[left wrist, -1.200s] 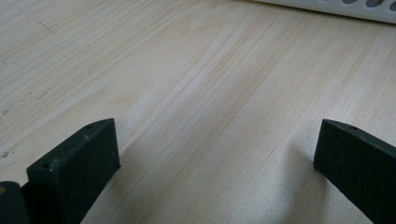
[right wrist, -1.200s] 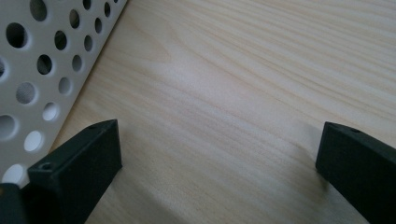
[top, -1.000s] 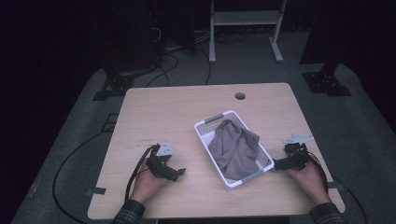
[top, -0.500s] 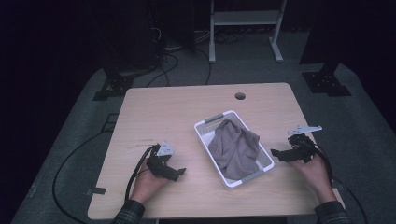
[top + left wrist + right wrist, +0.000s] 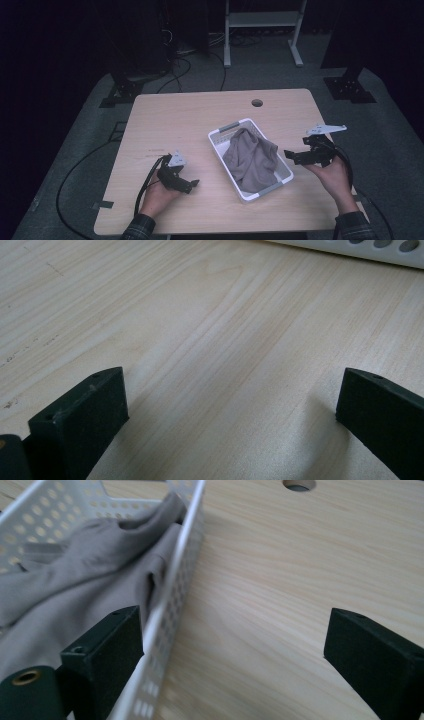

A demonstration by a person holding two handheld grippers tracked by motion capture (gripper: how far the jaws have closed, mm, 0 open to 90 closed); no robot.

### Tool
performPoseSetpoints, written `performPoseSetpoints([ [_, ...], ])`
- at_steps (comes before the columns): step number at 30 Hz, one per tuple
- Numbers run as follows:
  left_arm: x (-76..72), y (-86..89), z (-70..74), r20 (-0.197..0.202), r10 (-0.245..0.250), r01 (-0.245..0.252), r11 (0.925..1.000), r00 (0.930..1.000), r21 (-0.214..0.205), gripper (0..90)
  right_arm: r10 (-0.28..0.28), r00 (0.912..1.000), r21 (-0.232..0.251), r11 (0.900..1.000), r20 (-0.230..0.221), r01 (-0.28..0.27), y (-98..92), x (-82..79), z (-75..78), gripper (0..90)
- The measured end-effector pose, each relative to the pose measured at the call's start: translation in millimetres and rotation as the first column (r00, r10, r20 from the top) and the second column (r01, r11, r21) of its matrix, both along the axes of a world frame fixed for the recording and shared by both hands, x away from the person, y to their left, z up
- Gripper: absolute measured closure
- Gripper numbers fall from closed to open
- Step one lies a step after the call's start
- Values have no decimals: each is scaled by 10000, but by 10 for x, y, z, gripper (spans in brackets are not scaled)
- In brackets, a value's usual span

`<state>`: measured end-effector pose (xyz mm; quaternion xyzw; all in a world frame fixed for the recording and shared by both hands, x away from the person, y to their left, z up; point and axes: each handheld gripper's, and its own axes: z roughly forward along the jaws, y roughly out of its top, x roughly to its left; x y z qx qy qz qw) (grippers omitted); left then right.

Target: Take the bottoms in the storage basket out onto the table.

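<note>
A white perforated basket [image 5: 216, 148] sits on the wooden table [image 5: 185, 115], right of centre, with a grey cloth [image 5: 252, 160] heaped inside. My right gripper [image 5: 291, 156] hovers just right of the basket, pointing at it. Its jaws have just closed a little and still stand open. In the right gripper view [image 5: 235, 635] the basket's rim [image 5: 186, 545] runs just beside the left jaw, untouched, with the cloth [image 5: 75, 580] behind it. My left gripper [image 5: 192, 186] rests on the table left of the basket, open over bare wood [image 5: 232, 395], with the basket wall [image 5: 350, 250] ahead.
A round cable hole [image 5: 257, 103] lies near the table's far edge. Beyond the table stand a white frame [image 5: 260, 20] and black stand bases [image 5: 350, 87] on dark carpet. Cables [image 5: 75, 175] trail off the table's left side.
My right gripper has lifted off the table beside the basket and now hangs above it. The left gripper, basket and cloth have stayed put.
</note>
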<state>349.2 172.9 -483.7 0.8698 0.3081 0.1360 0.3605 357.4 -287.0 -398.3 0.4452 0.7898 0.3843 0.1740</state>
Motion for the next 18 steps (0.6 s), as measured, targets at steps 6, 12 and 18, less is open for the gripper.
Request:
performPoseSetpoints([
  [6,0,0,0,3,-1,1,10000,10000,-1,0,516,9986,16,9987,87,-516,242,30,111,78],
  [12,-1,-2,-2,6,15,-15,10000,10000,-33,0,850,9964,-31,9964,59,-849,471,55,153,78],
  [18,-1,-2,-1,-7,21,-21,10000,10000,-37,0,1273,9918,-72,9918,122,-1273,703,79,187,78],
])
